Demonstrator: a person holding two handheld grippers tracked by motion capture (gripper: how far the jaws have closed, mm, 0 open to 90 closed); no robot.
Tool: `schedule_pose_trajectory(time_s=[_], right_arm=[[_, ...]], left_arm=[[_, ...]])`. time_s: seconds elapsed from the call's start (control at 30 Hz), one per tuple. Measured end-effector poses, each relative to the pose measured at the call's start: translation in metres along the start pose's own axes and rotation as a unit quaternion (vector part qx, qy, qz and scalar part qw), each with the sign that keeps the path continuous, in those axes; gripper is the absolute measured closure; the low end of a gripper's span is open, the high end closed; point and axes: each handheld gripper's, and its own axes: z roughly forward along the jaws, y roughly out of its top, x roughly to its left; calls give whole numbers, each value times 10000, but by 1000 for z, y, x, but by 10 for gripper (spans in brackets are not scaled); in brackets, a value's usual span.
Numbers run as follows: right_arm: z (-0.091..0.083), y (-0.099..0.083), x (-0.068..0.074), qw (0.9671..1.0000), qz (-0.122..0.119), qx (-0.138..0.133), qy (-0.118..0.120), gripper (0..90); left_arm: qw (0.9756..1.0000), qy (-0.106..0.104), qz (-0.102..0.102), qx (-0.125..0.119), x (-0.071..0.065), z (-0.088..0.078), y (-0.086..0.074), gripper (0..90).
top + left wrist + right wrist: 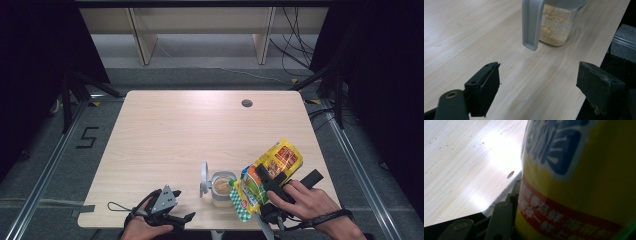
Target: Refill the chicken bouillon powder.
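Pouch, soft and crinkly, sits clenched mid-body in right tongs above the jar; left tongs released.

Jar near table front edge; pouch just right, tilted over it.

In the right gripper view the yellow bag hides the right tongs' jaws, its print blurred and cut by the edges; the left gripper view crops the jar's top; the high view cuts off both forearms
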Motion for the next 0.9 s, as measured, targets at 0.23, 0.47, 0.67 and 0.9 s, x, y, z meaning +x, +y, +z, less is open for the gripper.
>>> schedule_pose_trajectory(time_s=[0.23, 0.47, 0.67, 0.9], right_arm=[[0, -1, 0, 10000, 31, 1, 72, 633], [-1, 0, -1, 10000, -7, 33, 56, 633], [0, -1, -1, 10000, -1, 11, 5, 633], [-1, -1, -1, 10000, 22, 15, 12, 633]], left_arm=[[10000, 52, 9, -50, 0, 1, 0, 180], [10000, 2, -6, -5, 0, 0, 0, 181], [9999, 24, -152, 2, -1, 0, -1, 181], [9999, 46, -128, 14, -1, 0, -1, 180]])
